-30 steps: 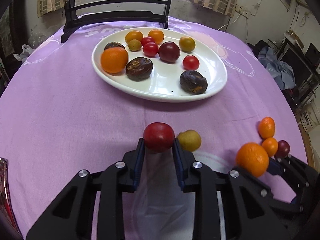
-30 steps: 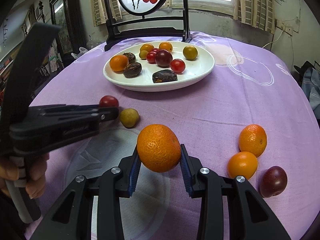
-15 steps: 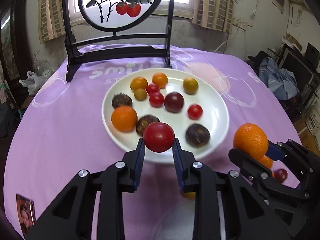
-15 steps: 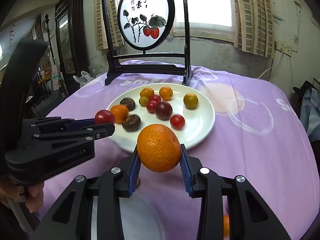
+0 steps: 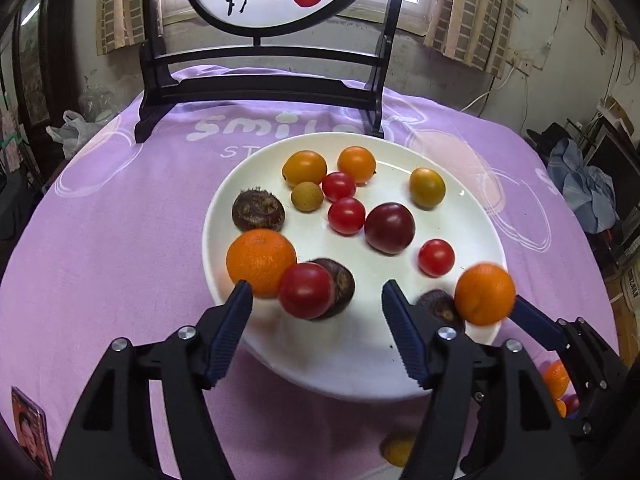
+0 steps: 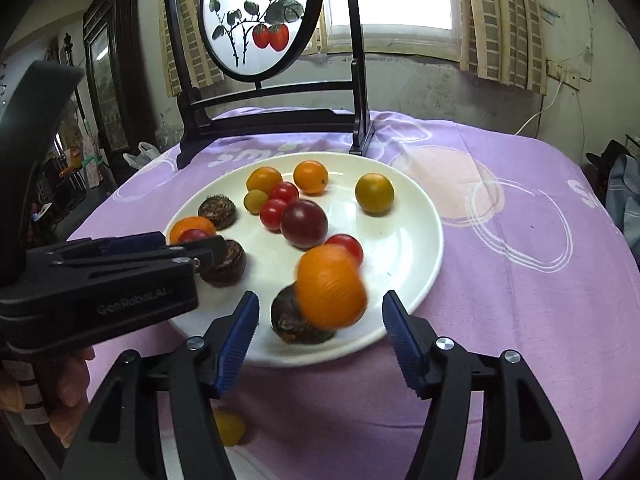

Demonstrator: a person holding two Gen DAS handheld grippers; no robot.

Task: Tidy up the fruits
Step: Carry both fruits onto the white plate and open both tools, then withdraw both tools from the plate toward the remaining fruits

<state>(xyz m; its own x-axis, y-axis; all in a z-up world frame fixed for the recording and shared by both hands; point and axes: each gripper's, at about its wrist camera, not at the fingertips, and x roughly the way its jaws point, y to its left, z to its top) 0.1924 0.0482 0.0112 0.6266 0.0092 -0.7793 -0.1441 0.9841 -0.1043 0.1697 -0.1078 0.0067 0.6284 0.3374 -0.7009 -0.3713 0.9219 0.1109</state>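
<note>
A white plate (image 5: pixel 360 364) (image 6: pixel 416 248) on the purple cloth holds several fruits. My left gripper (image 5: pixel 316 310) is open over the plate's near left rim; a red fruit (image 5: pixel 306 290) is free between its fingers, beside an orange (image 5: pixel 258 260) and a dark brown fruit (image 5: pixel 340 284). My right gripper (image 6: pixel 320 312) is open over the plate's near rim; a blurred orange (image 6: pixel 331 292) (image 5: pixel 485 294) is loose between its fingers, above another dark brown fruit (image 6: pixel 292 322).
A black-framed round screen (image 5: pixel 260 80) stands behind the plate. A yellow fruit (image 6: pixel 228 426) lies on the cloth below the grippers. More small fruits (image 5: pixel 558 380) lie at the right. A photo card (image 5: pixel 30 432) lies at the cloth's left edge.
Both grippers moved forward over the plate and opened. The red fruit and the orange left their fingers and are dropping onto the plate.
</note>
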